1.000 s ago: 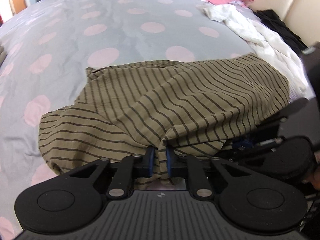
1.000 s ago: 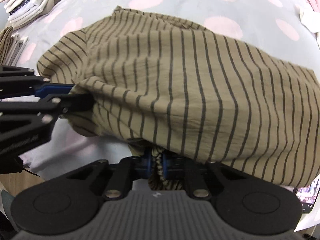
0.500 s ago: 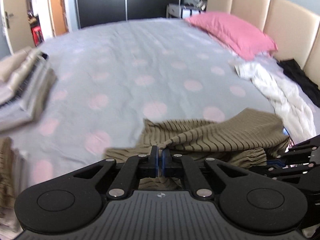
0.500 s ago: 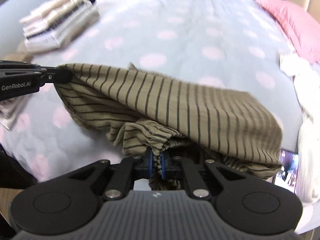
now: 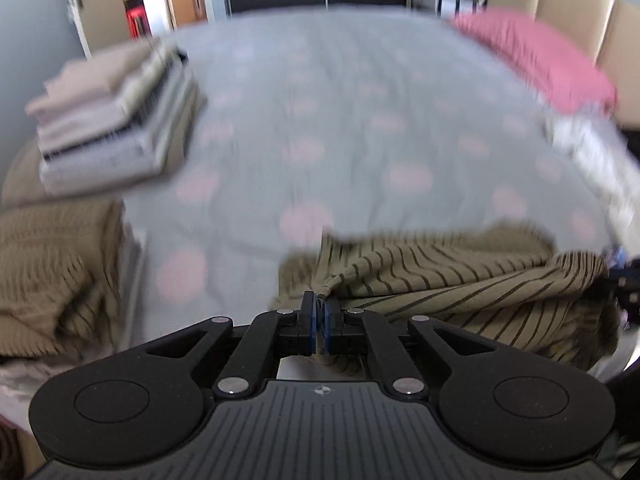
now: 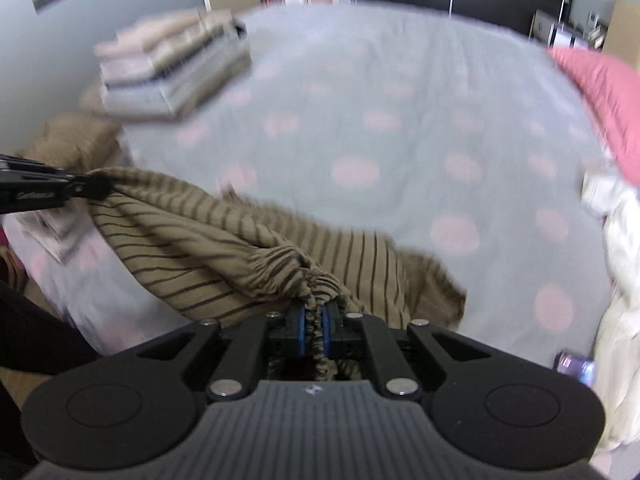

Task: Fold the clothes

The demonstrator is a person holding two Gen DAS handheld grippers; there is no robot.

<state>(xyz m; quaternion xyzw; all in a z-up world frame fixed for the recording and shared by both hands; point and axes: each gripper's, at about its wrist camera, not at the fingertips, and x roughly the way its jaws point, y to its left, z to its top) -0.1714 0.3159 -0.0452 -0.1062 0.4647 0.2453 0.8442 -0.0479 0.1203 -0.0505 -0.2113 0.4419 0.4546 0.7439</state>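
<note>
The left tool point(image 5: 320, 312) is closed on a pinched edge of the olive striped garment point(image 5: 460, 276), and the right tool point(image 6: 315, 320) is closed on a bunched, gathered part of the same garment point(image 6: 224, 240). The cloth hangs between the two tools above the near edge of the bed point(image 5: 340, 120), which has a grey cover with pink dots. In the right wrist view the left tool point(image 6: 86, 189) shows at the left edge, with white writing on its arm that is too blurred to read. A stack of folded clothes point(image 5: 116, 128) lies on the far left part of the bed, a pink pillow point(image 5: 532, 56) at the far right, and a white crumpled cloth point(image 6: 620, 240) beside it. Both views are blurred.
</note>
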